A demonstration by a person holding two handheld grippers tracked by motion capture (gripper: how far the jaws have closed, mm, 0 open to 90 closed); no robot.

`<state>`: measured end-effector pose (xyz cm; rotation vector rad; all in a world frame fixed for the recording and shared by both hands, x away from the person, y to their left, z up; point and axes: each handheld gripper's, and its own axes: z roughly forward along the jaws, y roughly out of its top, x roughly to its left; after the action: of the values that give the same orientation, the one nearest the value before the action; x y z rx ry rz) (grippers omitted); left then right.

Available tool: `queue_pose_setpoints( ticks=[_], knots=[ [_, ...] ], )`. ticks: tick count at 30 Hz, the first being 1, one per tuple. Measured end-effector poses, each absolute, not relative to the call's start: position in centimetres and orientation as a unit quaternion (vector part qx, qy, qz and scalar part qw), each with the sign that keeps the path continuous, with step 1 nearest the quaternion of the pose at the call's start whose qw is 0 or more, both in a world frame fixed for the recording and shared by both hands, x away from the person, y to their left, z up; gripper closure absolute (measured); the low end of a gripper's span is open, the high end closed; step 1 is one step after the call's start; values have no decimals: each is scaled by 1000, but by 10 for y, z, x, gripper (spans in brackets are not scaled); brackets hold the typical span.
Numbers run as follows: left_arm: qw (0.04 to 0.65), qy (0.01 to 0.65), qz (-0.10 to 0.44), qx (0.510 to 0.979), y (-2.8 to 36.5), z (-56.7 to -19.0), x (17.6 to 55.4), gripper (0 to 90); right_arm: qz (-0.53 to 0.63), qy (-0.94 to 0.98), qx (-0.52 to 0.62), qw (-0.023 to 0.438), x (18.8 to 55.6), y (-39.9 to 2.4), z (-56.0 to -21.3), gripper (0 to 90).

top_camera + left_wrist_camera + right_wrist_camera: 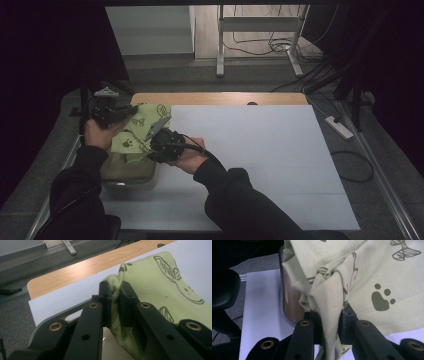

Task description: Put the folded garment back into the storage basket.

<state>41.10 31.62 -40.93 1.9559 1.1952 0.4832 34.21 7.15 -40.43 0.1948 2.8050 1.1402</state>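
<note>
So the light green cloth with the little paw and butterfly prints is hanging in the air over the left edge of the white surface, right above a clear bin that sits under it. Looks like it's being carried out of that bin, or at least held clear of it. The left gripper has its fingers clamped tight on a bunched far corner, and the right gripper is pinching a thick fold nearer the person. Two grips apart like that make sense if you want to stretch it flat: the fabric between them is already partly taut, and the rest sags toward the bin.
</note>
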Motion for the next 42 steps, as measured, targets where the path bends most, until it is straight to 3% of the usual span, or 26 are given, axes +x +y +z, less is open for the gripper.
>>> queue_pose_setpoints(
  ticks=[21,42],
  knots=[
    [384,487,188,762,349,-411,408,816,377,923,59,54,342,106,-413,770],
    [371,500,185,760,360,-438,410,816,367,926,74,48,343,124,-440,766]
  ],
)
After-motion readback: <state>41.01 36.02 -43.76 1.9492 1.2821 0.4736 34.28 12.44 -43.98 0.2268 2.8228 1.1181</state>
